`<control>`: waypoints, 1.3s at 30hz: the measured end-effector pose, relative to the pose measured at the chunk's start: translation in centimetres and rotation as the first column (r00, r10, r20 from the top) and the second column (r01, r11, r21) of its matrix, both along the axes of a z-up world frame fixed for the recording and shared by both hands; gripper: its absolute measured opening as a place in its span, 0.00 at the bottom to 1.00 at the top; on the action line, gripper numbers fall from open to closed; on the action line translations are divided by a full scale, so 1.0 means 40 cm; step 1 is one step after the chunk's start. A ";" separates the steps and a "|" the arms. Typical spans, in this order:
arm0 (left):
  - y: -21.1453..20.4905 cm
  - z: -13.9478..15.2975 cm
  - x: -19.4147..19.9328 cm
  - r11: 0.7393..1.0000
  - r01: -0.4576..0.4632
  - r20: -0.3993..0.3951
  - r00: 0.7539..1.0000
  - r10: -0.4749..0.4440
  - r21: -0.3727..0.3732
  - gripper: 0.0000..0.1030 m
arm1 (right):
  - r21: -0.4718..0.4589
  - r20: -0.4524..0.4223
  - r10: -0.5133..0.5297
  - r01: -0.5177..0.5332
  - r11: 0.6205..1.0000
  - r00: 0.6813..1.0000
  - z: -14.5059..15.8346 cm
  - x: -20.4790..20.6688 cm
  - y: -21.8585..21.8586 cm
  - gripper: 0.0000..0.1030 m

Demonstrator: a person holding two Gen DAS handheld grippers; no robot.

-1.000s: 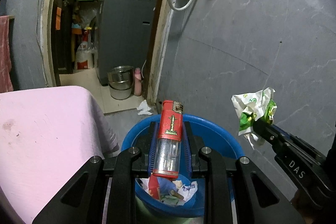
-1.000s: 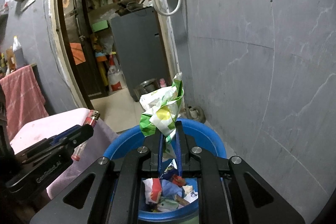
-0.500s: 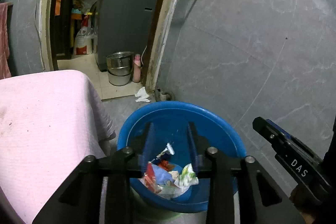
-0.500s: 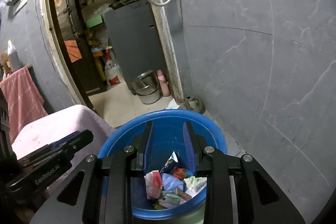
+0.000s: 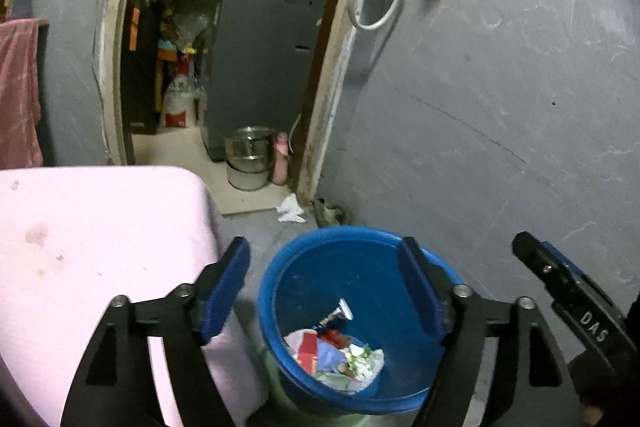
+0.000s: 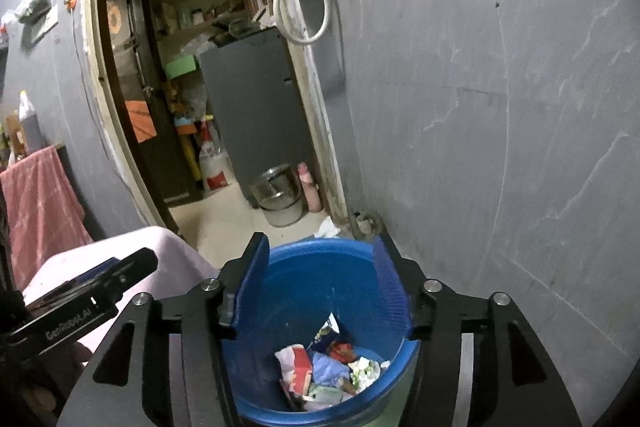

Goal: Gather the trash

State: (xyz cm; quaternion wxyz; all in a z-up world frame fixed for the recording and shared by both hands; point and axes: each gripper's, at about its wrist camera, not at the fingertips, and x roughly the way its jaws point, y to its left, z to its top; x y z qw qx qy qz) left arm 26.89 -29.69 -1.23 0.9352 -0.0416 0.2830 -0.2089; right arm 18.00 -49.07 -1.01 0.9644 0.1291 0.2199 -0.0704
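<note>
From the left wrist, the left gripper [image 5: 324,275] tilts down over the blue bucket [image 5: 304,247], its jaws opening with nothing between them; trash [image 5: 336,355] lies inside. From the right wrist, the right gripper [image 6: 318,267] angles likewise, jaws opening, empty.

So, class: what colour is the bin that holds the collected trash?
Blue. The bin shows best in the right wrist view.

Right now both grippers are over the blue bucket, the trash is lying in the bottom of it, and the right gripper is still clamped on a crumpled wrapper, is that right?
Not quite. The right gripper holds nothing: the right wrist view shows its jaws opening with only air between them. The rest stands: both it and the left gripper hang over the blue bucket, and the trash lies in its bottom.
</note>
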 end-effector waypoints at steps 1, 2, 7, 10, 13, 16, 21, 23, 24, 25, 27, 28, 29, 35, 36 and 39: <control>0.008 0.007 -0.004 1.000 -0.010 0.012 1.000 0.010 0.000 0.79 | -0.003 0.012 -0.001 0.001 1.000 1.000 0.006 -0.005 0.003 0.61; 0.014 0.011 -0.007 1.000 -0.021 0.022 1.000 0.021 0.001 0.84 | -0.006 0.020 -0.002 0.002 1.000 1.000 0.010 -0.008 0.005 0.70; 0.059 0.035 -0.020 0.998 -0.058 0.056 0.997 0.059 -0.017 0.91 | -0.020 0.060 -0.016 0.018 1.000 0.998 0.037 -0.023 0.020 0.80; 0.081 0.050 -0.031 0.998 -0.069 0.074 0.995 0.069 -0.009 0.92 | -0.019 0.079 -0.017 0.019 1.000 0.997 0.047 -0.032 0.029 0.86; 0.101 0.064 -0.045 0.997 -0.078 0.100 0.992 0.078 -0.007 0.93 | -0.020 0.089 -0.013 0.015 1.000 0.996 0.052 -0.038 0.039 0.96; 0.126 0.077 -0.062 0.996 -0.083 0.122 0.989 0.085 -0.021 0.96 | -0.017 0.106 -0.007 0.009 1.000 0.994 0.059 -0.050 0.052 1.00; 0.157 0.092 -0.092 0.996 -0.091 0.151 0.984 0.094 -0.026 0.97 | -0.049 0.128 0.007 -0.001 0.999 0.992 0.068 -0.076 0.082 1.00; 0.168 0.098 -0.104 0.995 -0.093 0.162 0.982 0.096 -0.027 0.98 | -0.058 0.141 0.007 0.001 0.998 0.990 0.071 -0.088 0.095 1.00; 0.174 0.101 -0.113 0.995 -0.093 0.168 0.981 0.097 -0.030 0.98 | -0.061 0.147 0.007 0.002 0.998 0.989 0.071 -0.095 0.100 1.00; 0.177 0.102 -0.119 0.995 -0.095 0.173 0.980 0.099 -0.031 0.98 | -0.063 0.154 0.006 0.004 0.998 0.988 0.073 -0.100 0.104 1.00; 0.191 0.107 -0.137 0.994 -0.100 0.185 0.977 0.104 -0.032 0.98 | -0.067 0.169 0.001 0.010 0.998 0.986 0.076 -0.115 0.115 1.00; 0.199 0.109 -0.147 0.995 -0.099 0.192 0.976 0.103 -0.031 0.98 | -0.071 0.177 0.000 0.012 0.997 0.984 0.077 -0.124 0.121 1.00; 0.206 0.112 -0.153 0.995 -0.098 0.197 0.975 0.102 -0.030 0.98 | -0.079 0.186 -0.002 0.017 0.997 0.983 0.080 -0.134 0.130 1.00; 0.249 0.128 -0.208 0.995 -0.101 0.225 0.969 0.104 -0.027 0.98 | -0.106 0.217 0.010 0.013 0.994 0.976 0.103 -0.179 0.175 1.00; 0.257 0.132 -0.218 0.995 -0.101 0.232 0.967 0.104 -0.025 0.98 | -0.111 0.220 0.013 0.012 0.994 0.975 0.107 -0.184 0.182 1.00; 0.280 0.139 -0.254 0.994 -0.107 0.252 0.961 0.110 -0.025 0.98 | -0.125 0.232 0.024 0.005 0.992 0.972 0.119 -0.210 0.205 1.00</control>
